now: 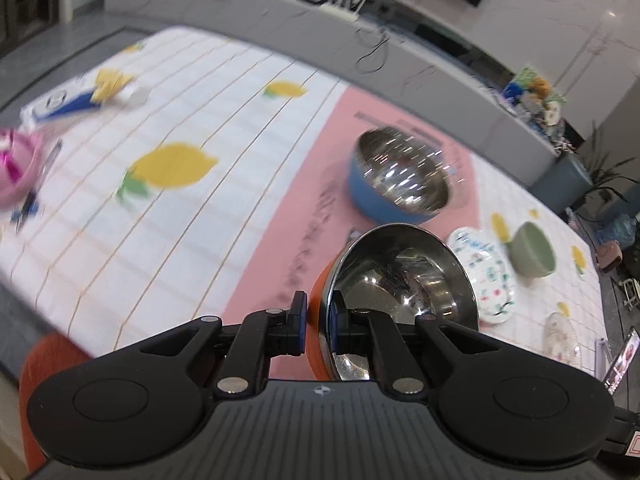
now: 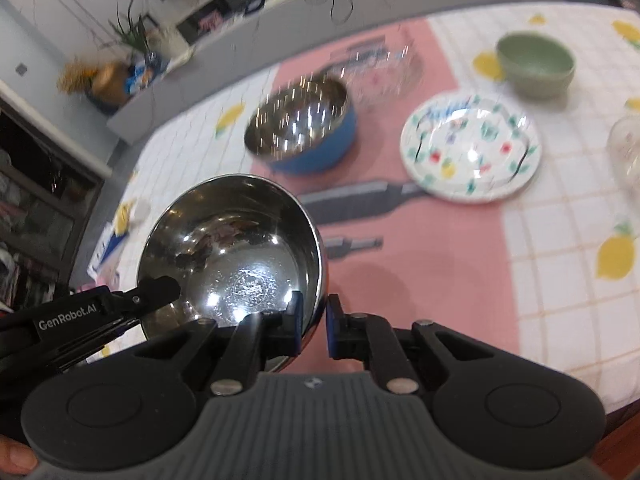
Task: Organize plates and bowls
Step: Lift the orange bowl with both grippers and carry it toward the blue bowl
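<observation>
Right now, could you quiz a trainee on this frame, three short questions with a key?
1. True or false: the left gripper holds the plate.
2. The steel bowl standing on the pink mat is which colour outside? A blue, B green, C red.
3. Fill in: ___ grippers have fingers across the rim of the orange bowl.

Key: 1 false, it grips the orange bowl and the plate lies on the table; 2 A; 3 two.
</observation>
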A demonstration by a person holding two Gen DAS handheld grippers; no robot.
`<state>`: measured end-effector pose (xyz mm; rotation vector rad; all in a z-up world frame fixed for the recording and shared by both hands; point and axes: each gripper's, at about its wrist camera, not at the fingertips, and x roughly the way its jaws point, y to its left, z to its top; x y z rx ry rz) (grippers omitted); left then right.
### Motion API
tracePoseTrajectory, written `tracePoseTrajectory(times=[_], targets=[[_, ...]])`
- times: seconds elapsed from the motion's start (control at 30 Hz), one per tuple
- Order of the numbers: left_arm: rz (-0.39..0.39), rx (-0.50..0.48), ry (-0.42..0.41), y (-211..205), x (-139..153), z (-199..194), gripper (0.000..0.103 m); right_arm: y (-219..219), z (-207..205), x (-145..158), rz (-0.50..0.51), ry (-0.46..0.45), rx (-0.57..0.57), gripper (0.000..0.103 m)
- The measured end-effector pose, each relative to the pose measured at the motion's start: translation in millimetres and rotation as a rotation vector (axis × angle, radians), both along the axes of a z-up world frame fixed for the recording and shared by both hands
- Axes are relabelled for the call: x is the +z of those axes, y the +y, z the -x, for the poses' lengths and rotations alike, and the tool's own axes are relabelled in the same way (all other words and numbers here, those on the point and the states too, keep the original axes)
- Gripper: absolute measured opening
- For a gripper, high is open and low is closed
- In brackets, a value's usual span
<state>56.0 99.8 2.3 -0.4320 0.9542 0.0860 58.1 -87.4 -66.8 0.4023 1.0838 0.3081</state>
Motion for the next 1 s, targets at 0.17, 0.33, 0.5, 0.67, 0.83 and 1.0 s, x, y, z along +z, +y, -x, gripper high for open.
tracePoseTrajectory(times=[0.17, 0.33, 0.5, 0.67, 0.83, 1.0], targets=[[0.04, 0.003, 0.045, 15, -30, 13, 0.01, 7, 0, -17, 0.036, 0.026, 0.006, 0.01], [0.037, 0.005, 0.065, 16, -40, 14, 0.009, 9, -2, -21, 0.061, 0.038, 0.018, 0.01], [0.057, 0.01, 0.07, 17, -48, 11, 0.009, 6, -6, -29, 0.057, 0.048, 0.004, 0.01], [0.04, 0.016, 0.07, 15, -50, 7, 0.009, 5, -9, -29, 0.053, 0.036, 0.002, 0.011], [0.05, 0.036, 0.06, 18, -52, 3, 0.01, 5, -16, -30, 0.028, 0.03, -0.014, 0.012], [0.062, 0.057, 0.057, 22, -53, -1, 0.01, 10, -23, -30, 0.026, 0.024, -0.017, 0.013]])
